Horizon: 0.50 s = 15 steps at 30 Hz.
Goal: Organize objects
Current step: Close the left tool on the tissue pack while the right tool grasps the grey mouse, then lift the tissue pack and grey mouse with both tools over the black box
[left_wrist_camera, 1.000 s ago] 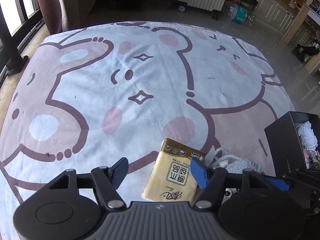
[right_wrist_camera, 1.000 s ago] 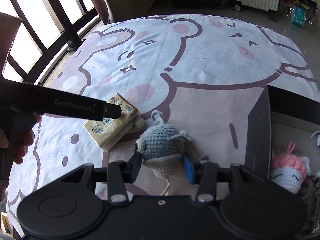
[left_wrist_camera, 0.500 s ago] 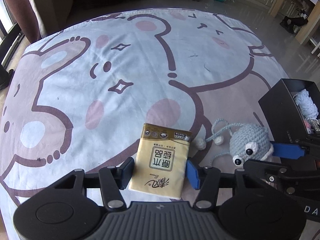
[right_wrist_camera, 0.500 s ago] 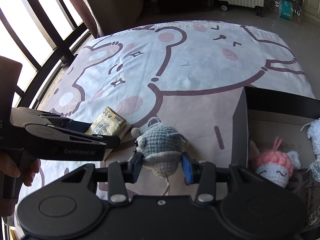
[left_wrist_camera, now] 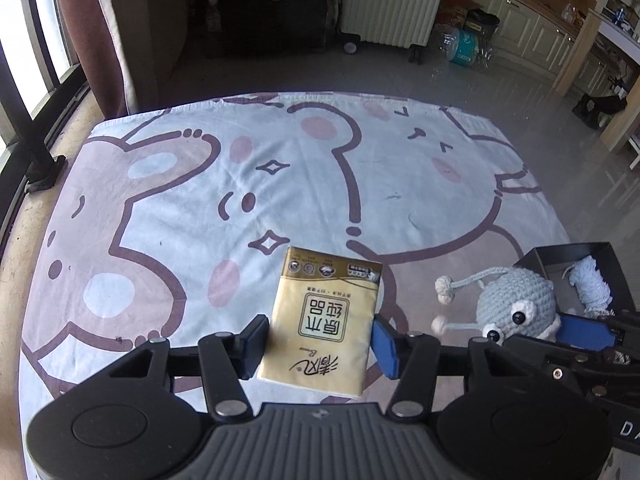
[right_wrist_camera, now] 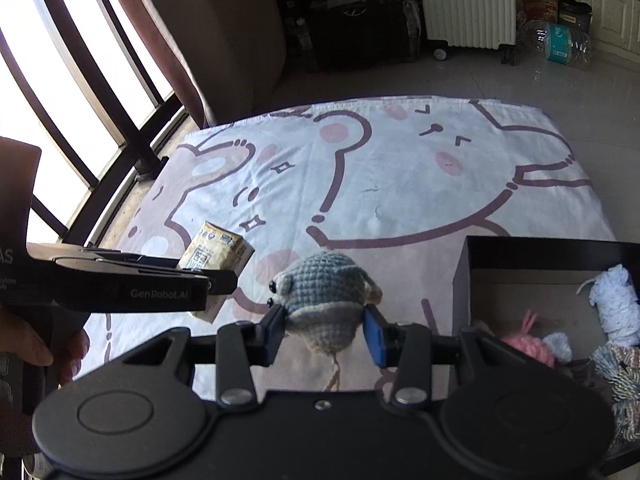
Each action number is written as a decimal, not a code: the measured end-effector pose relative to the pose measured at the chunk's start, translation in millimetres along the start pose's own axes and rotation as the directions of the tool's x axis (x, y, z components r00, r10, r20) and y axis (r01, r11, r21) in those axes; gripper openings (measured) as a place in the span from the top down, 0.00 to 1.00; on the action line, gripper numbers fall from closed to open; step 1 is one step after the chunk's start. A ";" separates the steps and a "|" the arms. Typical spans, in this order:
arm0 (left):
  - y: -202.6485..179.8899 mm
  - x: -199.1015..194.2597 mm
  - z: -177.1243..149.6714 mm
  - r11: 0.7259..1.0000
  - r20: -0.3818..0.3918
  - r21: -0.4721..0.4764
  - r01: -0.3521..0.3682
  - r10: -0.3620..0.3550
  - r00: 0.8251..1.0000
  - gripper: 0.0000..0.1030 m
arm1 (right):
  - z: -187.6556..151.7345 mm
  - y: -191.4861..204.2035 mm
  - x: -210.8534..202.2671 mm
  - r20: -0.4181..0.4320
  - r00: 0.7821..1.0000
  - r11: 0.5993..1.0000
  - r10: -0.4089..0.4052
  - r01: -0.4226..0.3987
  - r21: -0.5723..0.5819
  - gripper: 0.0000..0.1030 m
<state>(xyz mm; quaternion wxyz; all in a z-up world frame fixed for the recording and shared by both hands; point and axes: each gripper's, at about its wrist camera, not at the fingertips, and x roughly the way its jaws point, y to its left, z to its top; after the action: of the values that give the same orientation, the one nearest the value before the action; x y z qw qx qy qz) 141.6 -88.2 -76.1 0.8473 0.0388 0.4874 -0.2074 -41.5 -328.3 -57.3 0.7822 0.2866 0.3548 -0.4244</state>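
Note:
My left gripper [left_wrist_camera: 320,344] is shut on a yellow tissue pack [left_wrist_camera: 326,320] and holds it above the bear-print sheet [left_wrist_camera: 280,184]. My right gripper [right_wrist_camera: 325,330] is shut on a grey crocheted toy [right_wrist_camera: 326,294], also lifted; the toy also shows in the left wrist view [left_wrist_camera: 516,306]. The tissue pack [right_wrist_camera: 216,254] and the left gripper appear at the left of the right wrist view. A black box [right_wrist_camera: 464,276] at the right holds a pink crocheted toy [right_wrist_camera: 524,346] and white yarn toys [right_wrist_camera: 614,300].
The black box [left_wrist_camera: 536,256] stands at the sheet's right edge. A window railing [right_wrist_camera: 80,128] and a curtain [right_wrist_camera: 156,40] are on the left. A white radiator [left_wrist_camera: 392,0] and bottles [left_wrist_camera: 464,44] stand on the floor beyond the sheet.
My left gripper closed on the tissue pack and lifted it. My right gripper rose with the grey toy. Both views now look from higher up.

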 end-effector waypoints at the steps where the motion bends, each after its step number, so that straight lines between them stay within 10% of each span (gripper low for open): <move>1: -0.6 -5.1 1.2 1.000 0.009 -0.014 0.006 -0.006 1.000 0.46 | 1.7 -0.7 -5.6 0.011 1.000 1.000 -0.003 0.003 0.006 0.58; 15: -37.2 -46.2 7.0 0.980 0.077 -0.152 0.130 -0.120 0.990 0.46 | 13.4 -33.5 -80.1 0.142 0.986 0.991 -0.091 0.075 0.114 0.58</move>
<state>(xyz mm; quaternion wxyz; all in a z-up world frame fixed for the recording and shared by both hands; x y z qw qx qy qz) 112.5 -109.4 -28.5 0.8489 -0.0658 0.4749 -0.2224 -97.5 -317.4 9.5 0.7711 0.2818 0.2844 -0.4950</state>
